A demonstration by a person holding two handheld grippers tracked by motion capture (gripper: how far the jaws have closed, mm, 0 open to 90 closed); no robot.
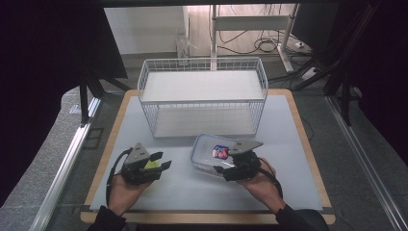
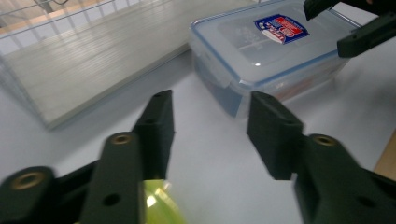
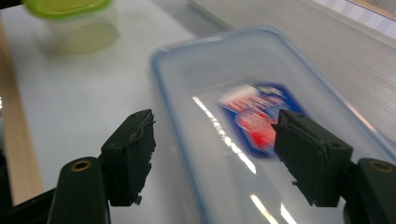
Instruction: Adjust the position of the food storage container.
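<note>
So, from the high view, your landmark is the wire rack point(image 1: 202, 94) at the back of the table point(image 1: 298, 125). The box point(image 1: 211, 151) lies flat just in front of the rack's right half, and your right tool point(image 1: 222, 169) hangs over its near edge, probably because you mean to take it by that edge. Your left tool point(image 1: 163, 161) sits off to the left of the rack's front, apart from the box, with something yellow-green showing at it; most likely it waits there to steady or help lift.

Next, the left gripper view: its jaws stand partly spread with bare table between them, pinching nothing. Beyond them the box point(image 2: 266, 51) rests beside the rack's lower shelf point(image 2: 84, 65). It is a clear rectangular container with rounded corners, a blue-rimmed snap lid shut on it and a red-and-blue label on top. The right tool's jaws point(image 2: 355, 28) hover over its far corner.

Last, the right gripper view, blurred: the jaws are spread, one outside the box's point(image 3: 261, 121) rim and one above the lid, not pressing on it. A green-lidded tub point(image 3: 70, 18) stands on the far side of the box from the rack.
</note>
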